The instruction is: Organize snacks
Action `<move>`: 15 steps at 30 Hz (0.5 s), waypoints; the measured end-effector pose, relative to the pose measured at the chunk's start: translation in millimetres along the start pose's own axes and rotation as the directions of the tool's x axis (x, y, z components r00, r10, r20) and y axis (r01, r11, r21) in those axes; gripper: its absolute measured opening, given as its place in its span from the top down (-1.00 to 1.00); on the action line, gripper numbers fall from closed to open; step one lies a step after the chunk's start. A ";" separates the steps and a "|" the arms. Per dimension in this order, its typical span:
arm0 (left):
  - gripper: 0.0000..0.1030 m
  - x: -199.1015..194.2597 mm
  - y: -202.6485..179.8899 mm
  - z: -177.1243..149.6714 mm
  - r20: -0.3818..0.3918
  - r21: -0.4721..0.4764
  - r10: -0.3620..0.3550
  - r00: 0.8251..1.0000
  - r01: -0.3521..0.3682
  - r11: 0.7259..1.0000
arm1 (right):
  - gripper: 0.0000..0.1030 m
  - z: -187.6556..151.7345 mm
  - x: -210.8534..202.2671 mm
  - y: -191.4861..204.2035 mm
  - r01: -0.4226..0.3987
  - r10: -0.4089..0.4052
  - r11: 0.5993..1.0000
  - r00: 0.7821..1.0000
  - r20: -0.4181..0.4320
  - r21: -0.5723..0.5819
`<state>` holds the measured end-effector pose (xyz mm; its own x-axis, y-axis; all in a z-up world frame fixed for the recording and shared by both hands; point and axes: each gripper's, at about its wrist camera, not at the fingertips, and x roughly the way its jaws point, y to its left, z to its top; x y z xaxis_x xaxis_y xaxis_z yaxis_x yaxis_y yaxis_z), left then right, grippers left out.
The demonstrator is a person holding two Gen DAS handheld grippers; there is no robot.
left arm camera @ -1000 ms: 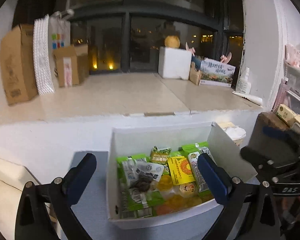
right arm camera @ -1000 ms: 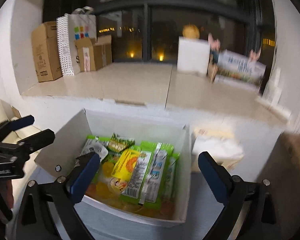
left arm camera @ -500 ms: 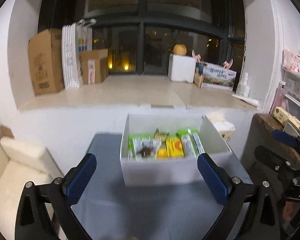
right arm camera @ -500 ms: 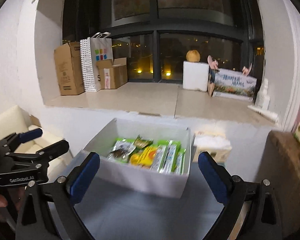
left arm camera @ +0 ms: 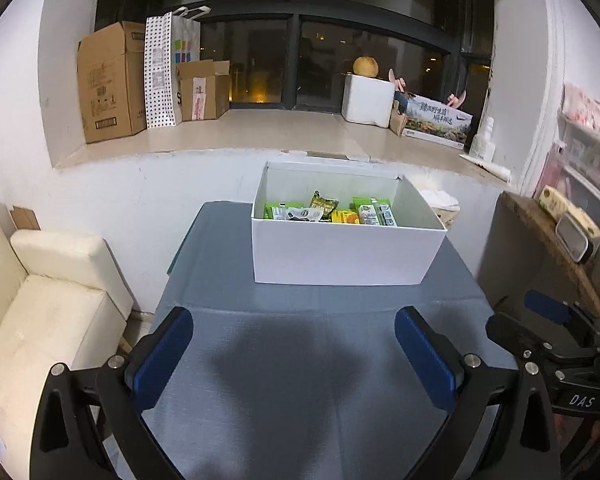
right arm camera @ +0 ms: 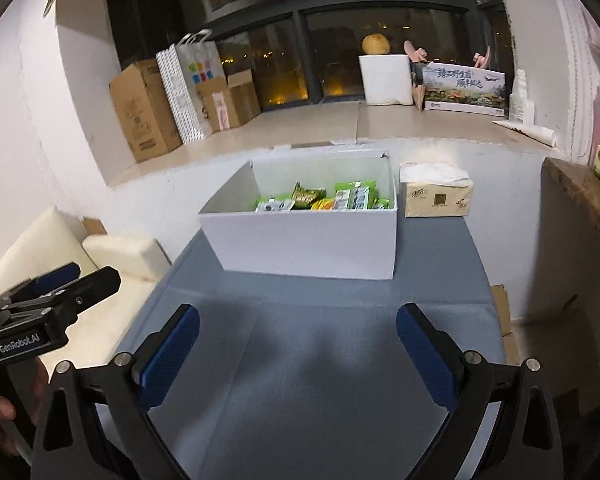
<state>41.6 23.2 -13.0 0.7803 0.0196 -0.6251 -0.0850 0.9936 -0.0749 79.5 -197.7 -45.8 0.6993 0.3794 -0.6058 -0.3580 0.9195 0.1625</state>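
A white open box [left arm camera: 340, 256] stands at the far end of a grey-blue table [left arm camera: 300, 380]. It holds several snack packets [left arm camera: 328, 212], green, yellow and dark. The box also shows in the right wrist view [right arm camera: 308, 244], with the snack packets [right arm camera: 324, 200] inside. My left gripper [left arm camera: 292, 356] is open and empty, held over the near part of the table, well back from the box. My right gripper [right arm camera: 298, 354] is open and empty, also well back from the box. Each gripper shows at the edge of the other's view.
A tissue box [right arm camera: 436, 196] stands right of the white box. A cream sofa [left arm camera: 48, 312] is left of the table. A wooden shelf [left arm camera: 556, 240] is to the right. Behind is a window ledge [left arm camera: 260, 132] with cardboard boxes [left arm camera: 108, 84].
Both grippers have pulled back and up from just over the box to the near end of the table. The box and snacks have not moved.
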 end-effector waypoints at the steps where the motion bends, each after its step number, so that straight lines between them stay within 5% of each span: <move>1: -1.00 -1.4 -1.8 -0.6 0.000 0.007 -0.002 1.000 0.002 1.000 | -0.97 0.2 -2.1 1.9 -0.004 0.004 1.000 1.000 0.007 -0.004; 15: -1.00 -1.9 -2.5 4.0 0.000 0.021 -0.006 1.000 0.006 1.000 | -1.00 2.3 -13.5 5.3 -0.032 0.032 0.999 0.999 0.032 -0.012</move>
<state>42.7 21.1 -8.5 0.7808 0.0137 -0.6246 -0.0673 0.9958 -0.0623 69.6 -197.8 -35.1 0.7068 0.4116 -0.5754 -0.3873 0.9057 0.1721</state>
